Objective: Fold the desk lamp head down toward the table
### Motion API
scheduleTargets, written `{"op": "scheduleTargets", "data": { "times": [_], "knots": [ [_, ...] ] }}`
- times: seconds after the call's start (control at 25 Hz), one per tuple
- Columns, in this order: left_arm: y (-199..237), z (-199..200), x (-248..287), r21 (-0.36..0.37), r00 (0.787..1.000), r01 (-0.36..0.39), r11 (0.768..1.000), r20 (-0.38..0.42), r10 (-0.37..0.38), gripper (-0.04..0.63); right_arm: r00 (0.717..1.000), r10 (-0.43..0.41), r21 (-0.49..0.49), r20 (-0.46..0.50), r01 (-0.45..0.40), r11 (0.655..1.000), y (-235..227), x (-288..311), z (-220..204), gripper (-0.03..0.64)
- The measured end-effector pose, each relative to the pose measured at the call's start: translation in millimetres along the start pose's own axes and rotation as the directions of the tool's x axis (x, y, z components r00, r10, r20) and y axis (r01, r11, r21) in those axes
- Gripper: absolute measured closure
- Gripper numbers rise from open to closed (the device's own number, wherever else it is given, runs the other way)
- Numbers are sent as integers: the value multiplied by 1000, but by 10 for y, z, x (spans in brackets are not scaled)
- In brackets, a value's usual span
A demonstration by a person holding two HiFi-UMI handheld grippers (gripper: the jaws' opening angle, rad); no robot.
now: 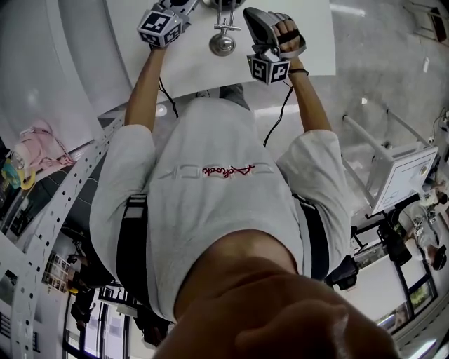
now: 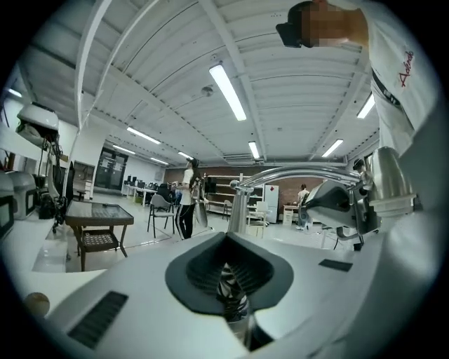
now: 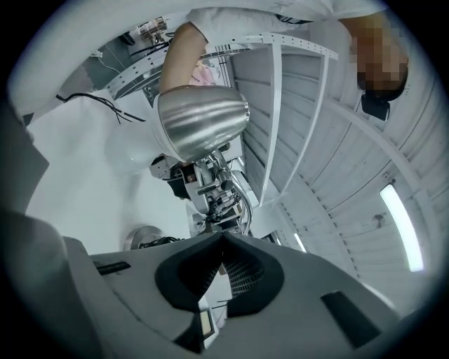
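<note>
Desk lamp (image 1: 223,42) on table (image 1: 309,35) — between left tongs (image 1: 188,5), right tongs (image 1: 251,15)

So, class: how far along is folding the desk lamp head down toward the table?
Done: nothing visibly; the lamp head stands up on its arm, off the table. In hand: left gripper and right gripper flank it, fingers shut on nothing. Left: grip the head and fold it down.

The lamp head (image 3: 203,123) is seen as brushed, glossy metal. The table (image 1: 189,66) is finished smooth and white. The right gripper (image 3: 223,240) is cased in matt grey plastic, with dark, ribbed pads (image 3: 247,277).
</note>
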State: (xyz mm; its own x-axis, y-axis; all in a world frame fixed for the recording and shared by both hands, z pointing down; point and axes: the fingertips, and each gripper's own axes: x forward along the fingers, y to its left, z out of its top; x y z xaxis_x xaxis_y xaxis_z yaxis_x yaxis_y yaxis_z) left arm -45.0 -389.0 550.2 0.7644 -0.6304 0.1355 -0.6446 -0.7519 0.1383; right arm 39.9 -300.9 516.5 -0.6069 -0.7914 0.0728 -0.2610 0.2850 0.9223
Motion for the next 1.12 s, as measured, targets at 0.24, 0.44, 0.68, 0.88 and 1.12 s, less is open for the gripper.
{"op": "scheduleTargets", "data": {
  "times": [0.24, 0.44, 0.68, 0.88, 1.12],
  "knots": [
    [-44, 18, -38, 15, 1000, -24, 1000, 5, 24, 569, 999, -20, 40, -32, 21, 999, -51, -17, -6, 601],
    [-89, 51, -128, -4, 998, -46, 999, 30, 46, 569, 991, -35, 454, -131, 91, 886, -263, -77, -263, 601],
    [-156, 10, -185, -9, 998, -54, 998, 22, 55, 569, 992, -35, 885, -119, 122, 450, -383, -145, -526, 601],
    [-276, 26, -208, -11, 998, -48, 999, 26, 48, 569, 992, -89, 965, -93, 112, 236, -439, -215, -536, 603],
    [-426, 153, -295, 0, 998, -48, 999, 48, 48, 569, 993, -96, 942, -67, 94, 321, -497, -320, -349, 603]
  ]
}}
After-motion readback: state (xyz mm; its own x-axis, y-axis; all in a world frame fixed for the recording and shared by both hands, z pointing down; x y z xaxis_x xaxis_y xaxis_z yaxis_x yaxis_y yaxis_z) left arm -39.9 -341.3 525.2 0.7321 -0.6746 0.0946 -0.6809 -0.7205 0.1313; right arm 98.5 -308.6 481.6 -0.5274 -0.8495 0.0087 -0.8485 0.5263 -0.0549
